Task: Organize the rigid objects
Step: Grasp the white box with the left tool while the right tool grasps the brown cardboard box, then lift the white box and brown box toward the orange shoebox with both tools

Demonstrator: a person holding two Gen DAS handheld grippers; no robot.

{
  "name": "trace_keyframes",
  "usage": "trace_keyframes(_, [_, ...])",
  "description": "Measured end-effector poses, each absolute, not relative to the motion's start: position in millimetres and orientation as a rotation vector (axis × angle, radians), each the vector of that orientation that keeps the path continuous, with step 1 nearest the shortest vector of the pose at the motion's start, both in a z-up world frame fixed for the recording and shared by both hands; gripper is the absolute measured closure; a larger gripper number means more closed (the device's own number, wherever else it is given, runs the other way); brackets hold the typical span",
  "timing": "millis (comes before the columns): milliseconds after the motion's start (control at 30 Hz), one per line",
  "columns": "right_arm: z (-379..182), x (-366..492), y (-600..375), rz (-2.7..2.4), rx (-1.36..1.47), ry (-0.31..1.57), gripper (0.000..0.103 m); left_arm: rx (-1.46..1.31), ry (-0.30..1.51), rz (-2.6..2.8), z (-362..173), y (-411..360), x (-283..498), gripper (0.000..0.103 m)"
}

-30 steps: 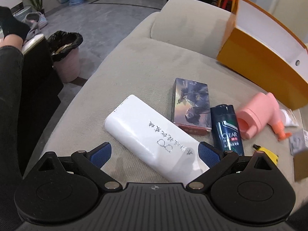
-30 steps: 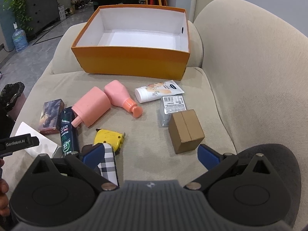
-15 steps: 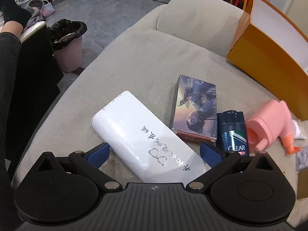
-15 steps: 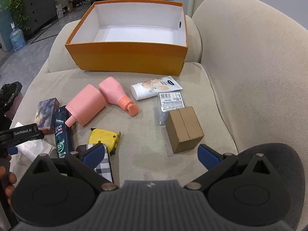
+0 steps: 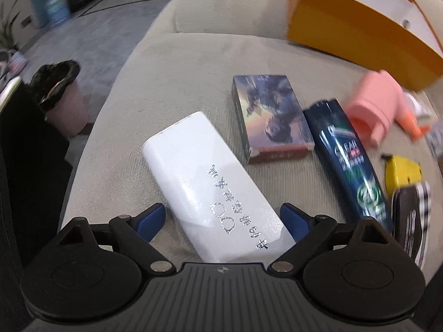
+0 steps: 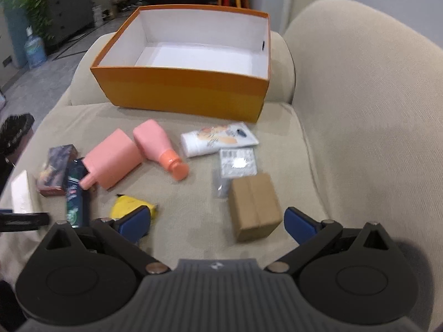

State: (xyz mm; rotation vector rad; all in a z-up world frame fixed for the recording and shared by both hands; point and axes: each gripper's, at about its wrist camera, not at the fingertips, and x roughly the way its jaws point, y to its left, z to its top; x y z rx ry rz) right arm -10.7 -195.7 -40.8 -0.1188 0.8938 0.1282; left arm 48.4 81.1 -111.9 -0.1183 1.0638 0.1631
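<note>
On the sofa, the left claw, fingers spread, is closing in around the white case as the right claw, also spread and holding nothing, is hanging back near the cardboard cube, the orange box still awaiting its first item.

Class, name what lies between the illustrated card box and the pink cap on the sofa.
The dark Clear shampoo bottle lies between the illustrated box and pink cap, clearest in the left wrist view.
</note>
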Motion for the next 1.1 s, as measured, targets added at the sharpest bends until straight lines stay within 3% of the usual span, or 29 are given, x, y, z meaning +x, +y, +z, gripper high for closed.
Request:
trace_keyframes(300, [-66,39,-205,0.156,-0.257,1.012,0.004,-0.103,1.045,0.159,-121,77,40,0.000])
trace_keyframes(433, [-78,53,-203,0.146,-0.308,1.093,0.029,-0.109,1.024,0.144,-118,84,34,0.000])
trace_keyframes(500, [-82,57,-202,0.127,-0.349,1.106,0.029,-0.107,1.013,0.136,-114,83,27,0.002])
trace_keyframes(667, [-92,70,-206,0.152,-0.356,1.173,0.032,-0.108,0.970,0.132,-108,88,26,0.018])
trace_keyframes(800, [-95,74,-205,0.181,-0.351,1.200,0.055,-0.093,0.952,0.119,-106,90,25,0.027])
trace_keyframes(1100, [-83,67,-213,0.190,-0.285,1.190,0.056,-0.036,0.918,0.103,-95,87,21,0.030])
